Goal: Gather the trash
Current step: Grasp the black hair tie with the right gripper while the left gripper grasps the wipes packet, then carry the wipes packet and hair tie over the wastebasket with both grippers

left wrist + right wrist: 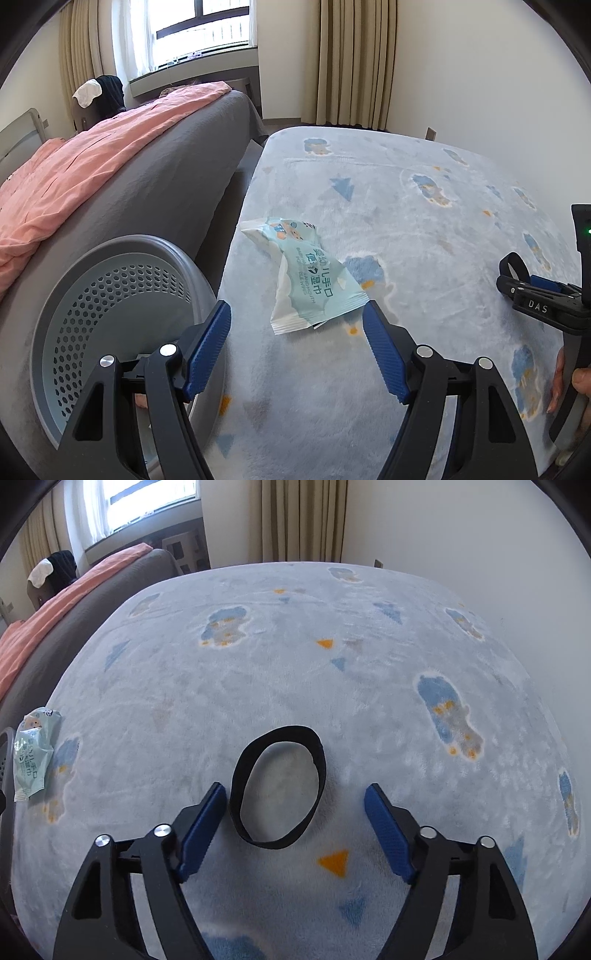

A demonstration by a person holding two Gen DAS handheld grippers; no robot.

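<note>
A crumpled pale-green wet-wipe packet [308, 275] lies on the light-blue patterned blanket [424, 206]. My left gripper [297, 334] is open, its blue fingertips just short of the packet's near end. A grey perforated waste bin [110, 317] sits low to the left of that gripper. In the right wrist view a black elastic band loop [279, 788] lies flat on the blanket [332, 664]. My right gripper [295, 810] is open with the loop's near part between its fingers. The packet [33, 753] shows at the far left there. The right gripper [535, 295] also shows in the left wrist view.
A larger bed with a grey sheet [177, 173] and a pink cover [81, 162] runs along the left, with a narrow gap between the beds. Beige curtains [354, 62] and a window [199, 33] stand at the back. A white wall [480, 546] borders the right.
</note>
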